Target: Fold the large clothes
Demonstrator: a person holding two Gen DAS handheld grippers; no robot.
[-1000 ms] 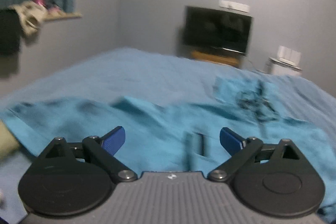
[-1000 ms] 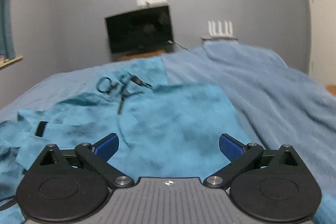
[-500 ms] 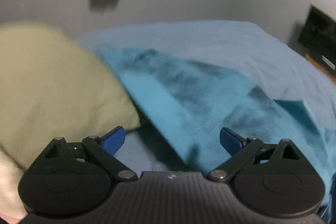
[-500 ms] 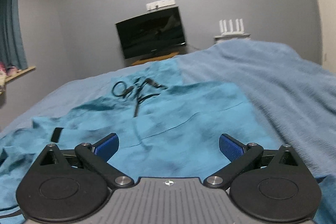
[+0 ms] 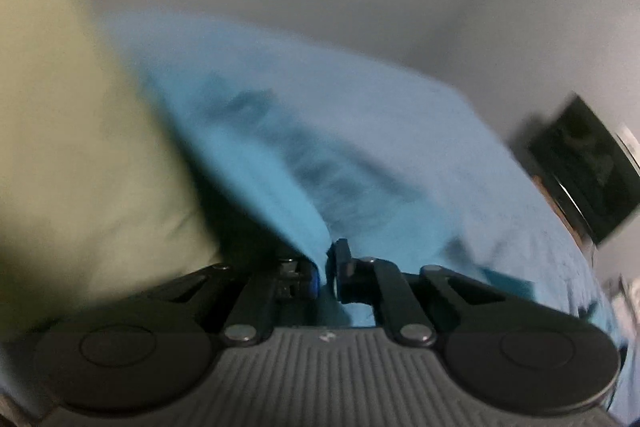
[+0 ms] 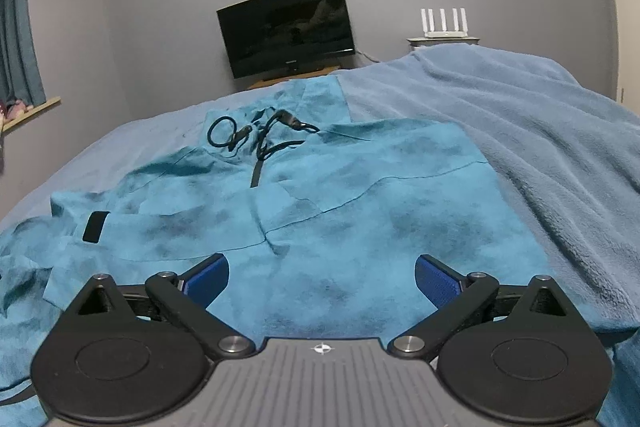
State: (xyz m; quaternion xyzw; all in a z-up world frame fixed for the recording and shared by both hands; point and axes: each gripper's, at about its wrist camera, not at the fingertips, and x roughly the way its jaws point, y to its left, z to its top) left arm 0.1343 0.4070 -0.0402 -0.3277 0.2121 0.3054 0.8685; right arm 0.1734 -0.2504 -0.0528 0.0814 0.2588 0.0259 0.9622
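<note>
A large turquoise hooded top (image 6: 344, 211) lies spread on the bed, mottled with darker patches, its black drawstrings (image 6: 256, 135) coiled near the hood at the far end. My right gripper (image 6: 322, 275) hovers low over the top's near part, open, with nothing pinched between its blue pads. In the blurred left wrist view, one edge of the same top (image 5: 256, 163) runs up into my left gripper (image 5: 326, 269), which is shut on that fabric edge. The cloth rises from the jaws as a taut fold.
A pale green pillow (image 5: 72, 163) lies close on the left of the left gripper. A lighter blue fleece blanket (image 6: 532, 131) covers the bed. A dark TV (image 6: 286, 27) and a white router (image 6: 442, 23) stand by the far wall, a curtained window ledge (image 6: 28, 113) at left.
My left gripper swung left toward the pillow, rolled, and went from wide open to shut on the top's edge. The right gripper sank slightly and stayed open.
</note>
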